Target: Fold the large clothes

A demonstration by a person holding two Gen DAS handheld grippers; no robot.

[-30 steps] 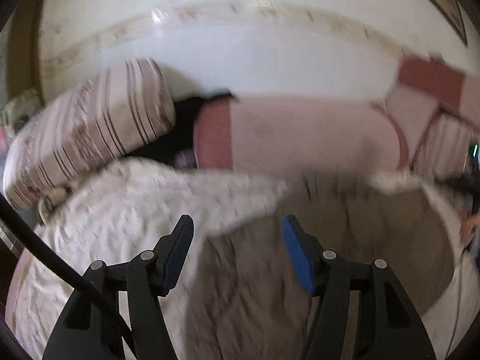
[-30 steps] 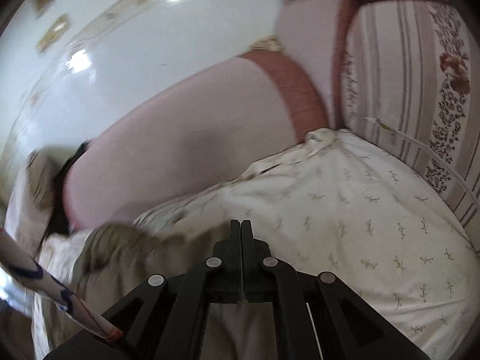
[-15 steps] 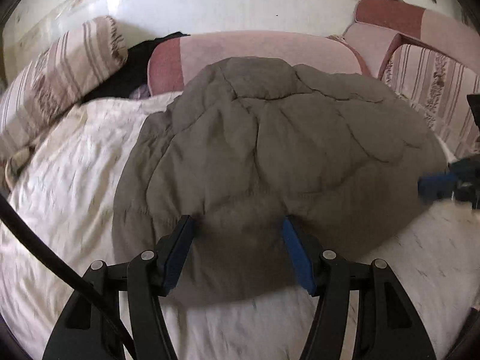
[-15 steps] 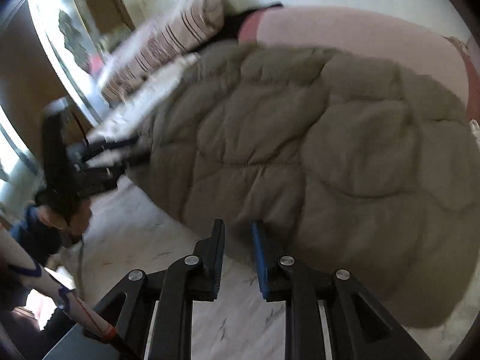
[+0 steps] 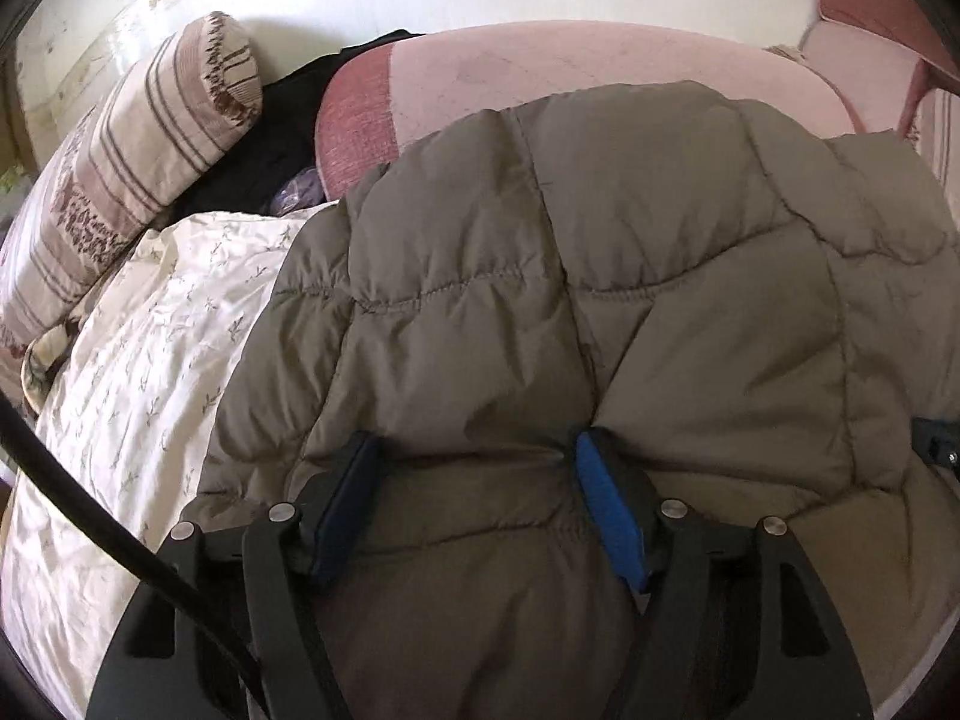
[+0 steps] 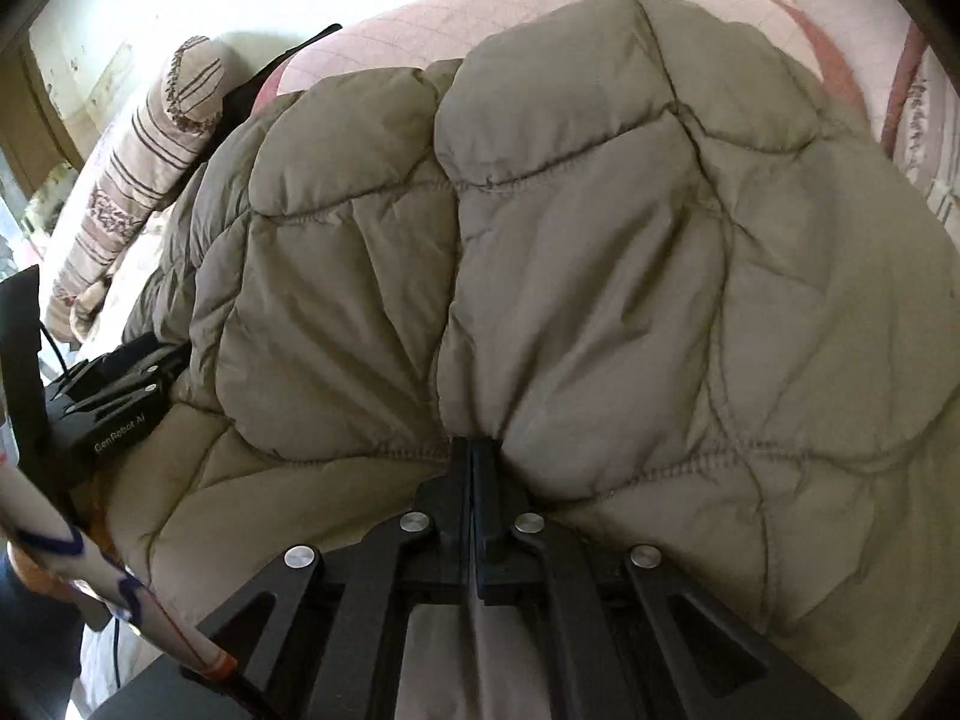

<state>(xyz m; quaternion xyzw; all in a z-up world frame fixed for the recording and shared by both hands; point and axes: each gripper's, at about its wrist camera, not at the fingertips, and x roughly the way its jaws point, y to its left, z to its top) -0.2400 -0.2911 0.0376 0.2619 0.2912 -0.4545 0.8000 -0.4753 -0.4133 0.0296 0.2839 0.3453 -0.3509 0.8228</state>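
A large olive quilted jacket (image 5: 600, 270) lies spread over the bed and fills most of both views. In the left wrist view my left gripper (image 5: 474, 444) straddles the jacket's near edge. Its blue pads (image 5: 606, 516) stand apart with a bulge of fabric between them, and the jaws are opening. In the right wrist view my right gripper (image 6: 471, 444) is shut on the near edge of the jacket (image 6: 600, 240), and creases fan out from its tips. The left gripper (image 6: 120, 384) also shows there at the jacket's left edge.
A striped bolster pillow (image 5: 138, 168) lies at the back left beside a black cloth (image 5: 282, 138). A long pink cushion with a red end (image 5: 540, 78) runs along the white wall. White floral bedding (image 5: 138, 390) lies left of the jacket. A person's patterned sleeve (image 6: 60, 558) is at lower left.
Both grippers came down to the jacket's near edge. The right gripper, slightly open half a second ago, has shut on the fabric. The left jaws now have fabric between them.
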